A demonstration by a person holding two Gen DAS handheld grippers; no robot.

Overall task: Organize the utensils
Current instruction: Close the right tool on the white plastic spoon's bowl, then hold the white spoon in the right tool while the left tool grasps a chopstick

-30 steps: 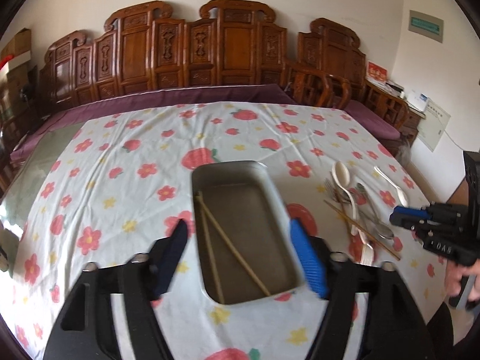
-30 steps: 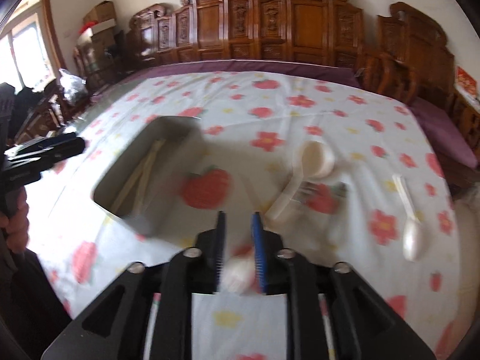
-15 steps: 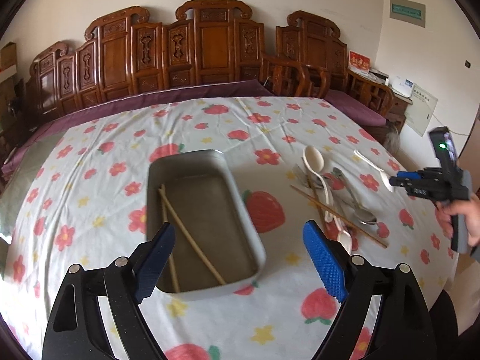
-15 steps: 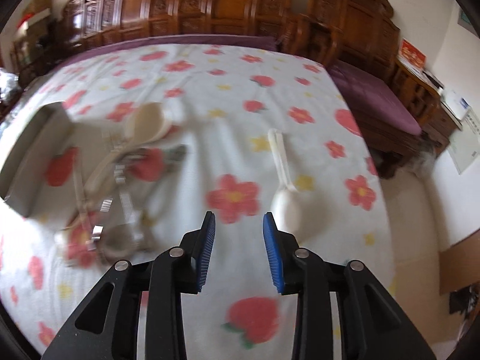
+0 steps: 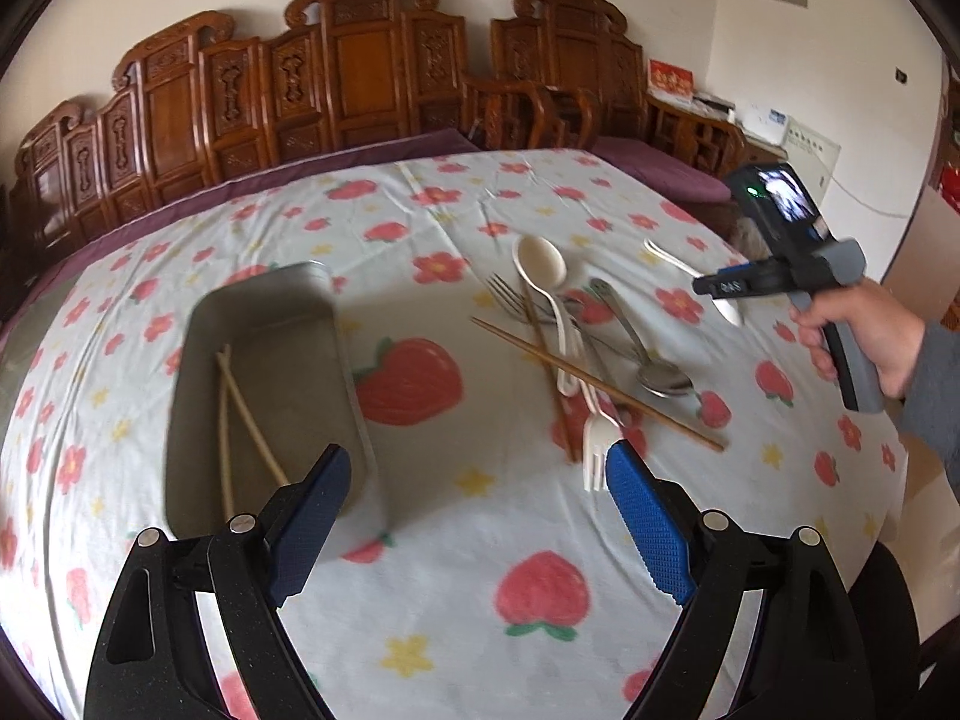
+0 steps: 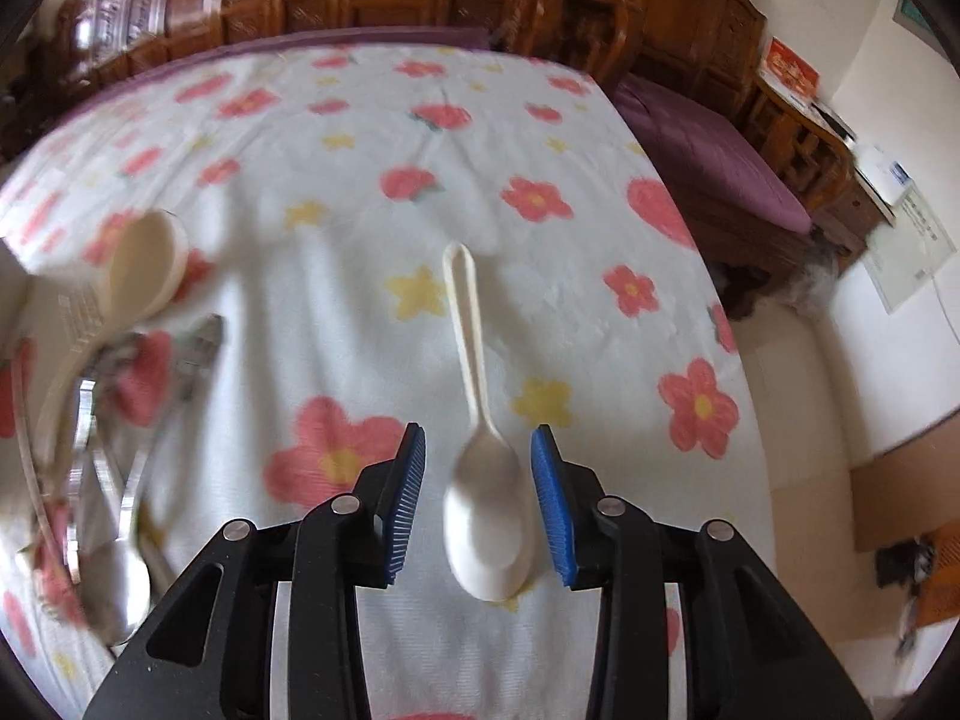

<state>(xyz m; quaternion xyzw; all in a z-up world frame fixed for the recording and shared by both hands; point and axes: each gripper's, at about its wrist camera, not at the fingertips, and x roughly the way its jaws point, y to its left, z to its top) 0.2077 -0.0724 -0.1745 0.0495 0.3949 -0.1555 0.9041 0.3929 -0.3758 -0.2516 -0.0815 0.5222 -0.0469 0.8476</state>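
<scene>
Both grippers have swung to the right since a moment ago, and the right gripper now sits over a lone white spoon. Its fingers are partly open, one on each side of the spoon's bowl, not pinching it yet. The spoon lies flat on the flowery cloth of the worktop, handle pointing away.

The left gripper hangs above bare cloth with its fingers wide apart, holding nothing.

I think the job has only just begun. The metal tray has two chopsticks in it and nothing else. Past the left gripper, a pile waits: a white fork, a big white spoon, metal spoons, a metal fork and two more chopsticks, all crossing over each other.

The lone spoon lies apart from the pile, so there is room to pick it up. It is near the right edge of the worktop, where the floor drops away. Farther back, lots of cloth is free, then wooden chairs stand along the wall.
</scene>
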